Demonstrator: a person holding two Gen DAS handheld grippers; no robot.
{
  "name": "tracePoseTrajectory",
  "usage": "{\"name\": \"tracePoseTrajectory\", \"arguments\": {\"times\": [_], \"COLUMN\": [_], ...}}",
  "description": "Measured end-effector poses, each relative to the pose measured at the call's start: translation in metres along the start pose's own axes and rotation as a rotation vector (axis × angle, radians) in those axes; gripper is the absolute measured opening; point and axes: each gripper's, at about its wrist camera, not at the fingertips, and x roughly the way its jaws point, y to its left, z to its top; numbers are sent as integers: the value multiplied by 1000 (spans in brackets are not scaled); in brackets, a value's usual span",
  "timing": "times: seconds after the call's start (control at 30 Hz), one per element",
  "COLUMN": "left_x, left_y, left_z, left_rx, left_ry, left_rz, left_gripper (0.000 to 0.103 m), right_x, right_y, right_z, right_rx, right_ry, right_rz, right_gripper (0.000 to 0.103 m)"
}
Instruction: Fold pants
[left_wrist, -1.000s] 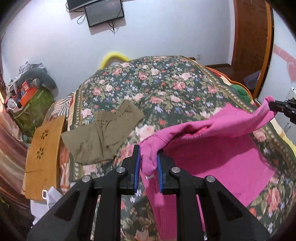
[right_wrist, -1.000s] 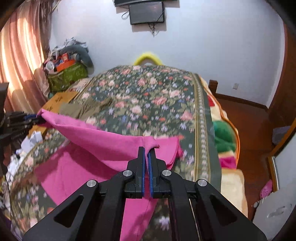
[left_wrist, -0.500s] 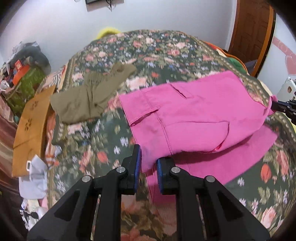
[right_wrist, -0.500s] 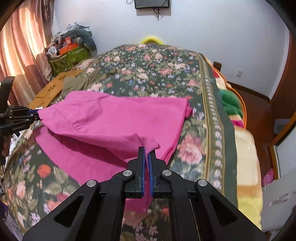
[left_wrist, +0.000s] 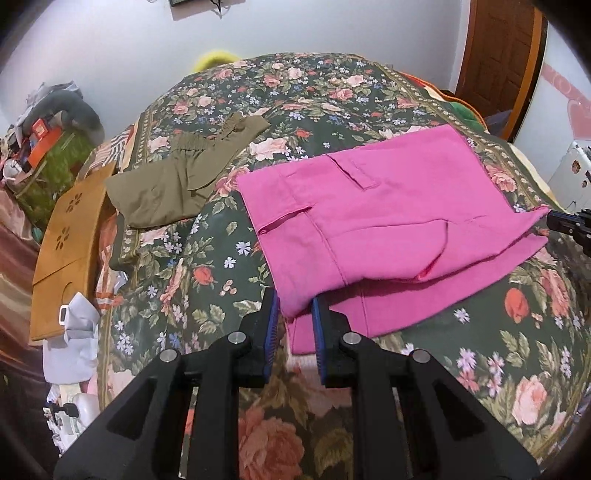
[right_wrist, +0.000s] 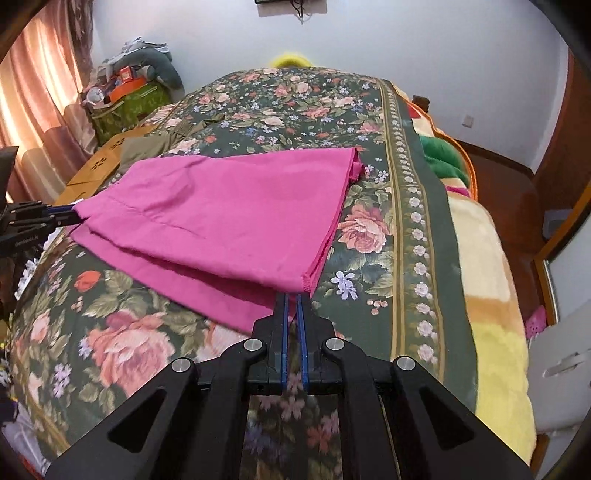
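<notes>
Pink pants (left_wrist: 376, 225) lie folded over on the floral bedspread (left_wrist: 221, 266), the upper layer set back from the lower layer's near edge. My left gripper (left_wrist: 293, 314) is shut on the near left corner of the upper layer. My right gripper (right_wrist: 292, 299) is shut on the near right corner of the pink pants (right_wrist: 229, 221), low over the bed. Each gripper shows at the edge of the other's view, the right one (left_wrist: 569, 221) and the left one (right_wrist: 40, 218).
Olive-green pants (left_wrist: 181, 177) lie on the bed beyond the pink ones, to the left. A brown cardboard box (left_wrist: 66, 251) and white bags sit off the bed's left side. A cluttered pile (right_wrist: 129, 85) stands by the curtain. A green cushion (right_wrist: 443, 155) lies on the bed's right edge.
Both grippers carried the lifted pink cloth toward me and down. The upper layer now lies flat over the lower one instead of hanging in the air.
</notes>
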Motion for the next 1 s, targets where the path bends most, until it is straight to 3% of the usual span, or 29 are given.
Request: {"name": "tracePoseTrajectory", "arguments": {"times": [0.1,0.17,0.27,0.33,0.43,0.7,0.9,1.0], "left_x": [-13,-22,-32,-35,-33,-5,8,9], "left_y": [2,3,2,-1,-8,-33,-51,-56], "left_z": [-1,1,5,9,13,21,24,26], "left_rx": [-15,-22,-26,-23,-20,33,103,128], "left_ry": [-15,-34,-61,-71,-65,25,43,37], "left_rz": [-7,2,6,9,-3,-56,-51,-57], "left_gripper": [22,28,48,67,79,80,80,80], "right_x": [-13,-20,-27,-25,-14,24,44,49], "right_y": [3,8,22,33,51,79,85,89], "right_z": [2,6,15,20,26,34,38,37], "right_rx": [5,1,-39,-74,-139,-232,-250,-263], "right_ry": [-30,-58,-89,-90,-72,-5,56,69], "right_rz": [24,29,51,69,98,148,185,202], "right_gripper": [21,27,36,50,64,63,63,54]}}
